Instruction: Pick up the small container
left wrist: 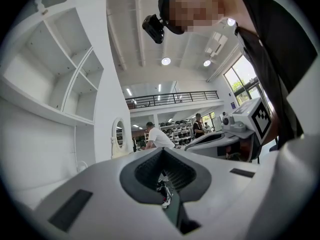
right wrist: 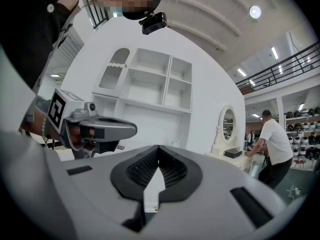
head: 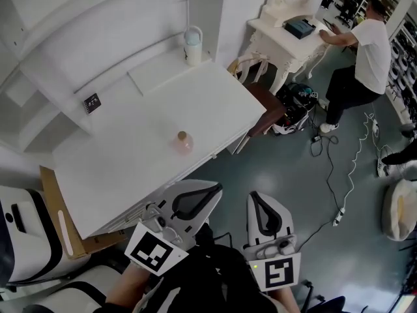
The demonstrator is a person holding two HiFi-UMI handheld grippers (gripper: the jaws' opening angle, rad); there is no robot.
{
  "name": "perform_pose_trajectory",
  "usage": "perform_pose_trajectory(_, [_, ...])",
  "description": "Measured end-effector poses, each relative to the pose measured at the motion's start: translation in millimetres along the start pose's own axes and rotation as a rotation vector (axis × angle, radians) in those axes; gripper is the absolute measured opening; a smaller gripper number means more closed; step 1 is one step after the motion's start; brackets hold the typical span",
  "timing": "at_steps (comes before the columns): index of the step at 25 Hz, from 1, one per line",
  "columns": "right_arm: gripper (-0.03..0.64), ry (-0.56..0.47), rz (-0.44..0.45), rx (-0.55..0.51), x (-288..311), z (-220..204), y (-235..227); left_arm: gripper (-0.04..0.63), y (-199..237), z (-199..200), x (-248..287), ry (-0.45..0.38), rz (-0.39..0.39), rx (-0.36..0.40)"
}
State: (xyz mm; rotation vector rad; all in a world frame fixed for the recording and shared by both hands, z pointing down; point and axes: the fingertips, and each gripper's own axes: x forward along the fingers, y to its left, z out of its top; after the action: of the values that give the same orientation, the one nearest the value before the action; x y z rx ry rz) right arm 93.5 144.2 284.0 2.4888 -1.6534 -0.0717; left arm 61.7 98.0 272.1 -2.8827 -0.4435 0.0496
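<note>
The left claw (left wrist: 161, 150) and right claw (right wrist: 158, 148) are each fully closed with nothing in them, as their own views show; neither of those views catches the container (head: 184, 141). Only the head view does: it stands on the counter (head: 130, 155) near the front edge, well apart from both claws.

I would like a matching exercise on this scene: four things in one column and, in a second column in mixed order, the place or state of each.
Things:
1. small container
2. white bottle
3. black marker card
4. left gripper

Places or states:
A. at the far edge of the table, by the wall
B. shut and empty
C. alone on the open table top, nearest the grippers
D. far left of the table

Pairs: 1-C, 2-A, 3-D, 4-B
</note>
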Motion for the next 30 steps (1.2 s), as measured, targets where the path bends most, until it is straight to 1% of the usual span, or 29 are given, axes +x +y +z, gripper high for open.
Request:
perform_pose_trajectory(8, [0.002, 0.018, 0.028, -0.008, 43.1, -8.2, -28.8, 0.0, 46.4, -15.0, 32.5, 0.007, 0.045, -0.015])
perform_pose_trajectory(12, [0.002, 0.049, 0.052, -0.009, 55.8, -17.2, -35.4, 0.0, 65.8, -19.7, 38.5, 0.016, 0.071, -0.018])
perform_pose_trajectory(16, [0.002, 0.048, 0.065, -0.008, 70.0, -19.8, -39.1, 0.0, 81.6, -29.9, 39.4, 0.031, 0.098, -0.03])
perform_pose_trajectory(21, [0.002, 0.044, 0.117, -0.012, 81.6, -21.0, -31.1, 0.0, 87.7, -39.0, 30.5, 0.056, 0.137, -0.037])
perform_pose_trajectory(27, [0.002, 0.033, 0.189, -0.025, 90.4, -14.0, -10.5, 0.0, 94.0, -40.4, 5.9, 0.081, 0.213, -0.044])
perform_pose_trajectory(30, [0.002, 0.029, 0.208, -0.026, 91.5, -10.8, -2.4, 0.0, 95.2, -38.2, -7.3, 0.084, 0.248, -0.042])
